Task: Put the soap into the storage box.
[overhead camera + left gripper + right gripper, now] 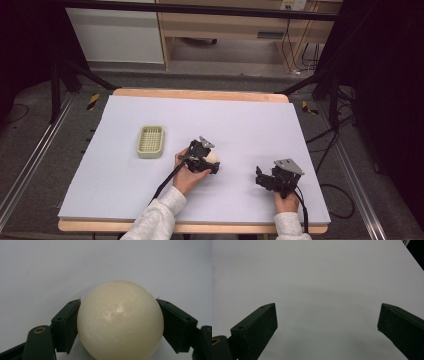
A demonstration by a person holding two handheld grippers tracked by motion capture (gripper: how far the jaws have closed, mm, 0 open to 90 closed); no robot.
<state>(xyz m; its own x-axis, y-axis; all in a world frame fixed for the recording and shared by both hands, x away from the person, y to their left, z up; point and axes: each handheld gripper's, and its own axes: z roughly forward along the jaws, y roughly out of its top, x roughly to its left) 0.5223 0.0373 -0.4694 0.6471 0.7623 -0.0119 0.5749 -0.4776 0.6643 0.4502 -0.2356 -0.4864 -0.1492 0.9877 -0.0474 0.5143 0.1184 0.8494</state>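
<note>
A cream-white ball sits between the two black jaws of my left gripper, and both pads press its sides. From above, the ball peeks out beside the left gripper near the middle of the pale mat. My right gripper rests low over the mat at the front right, jaws wide apart with nothing between them; in its own view the right gripper looks across bare mat.
A pale green slotted basket lies on the mat to the left of the left gripper. The wooden table edge borders the mat. Black frame legs and cables stand around the table.
</note>
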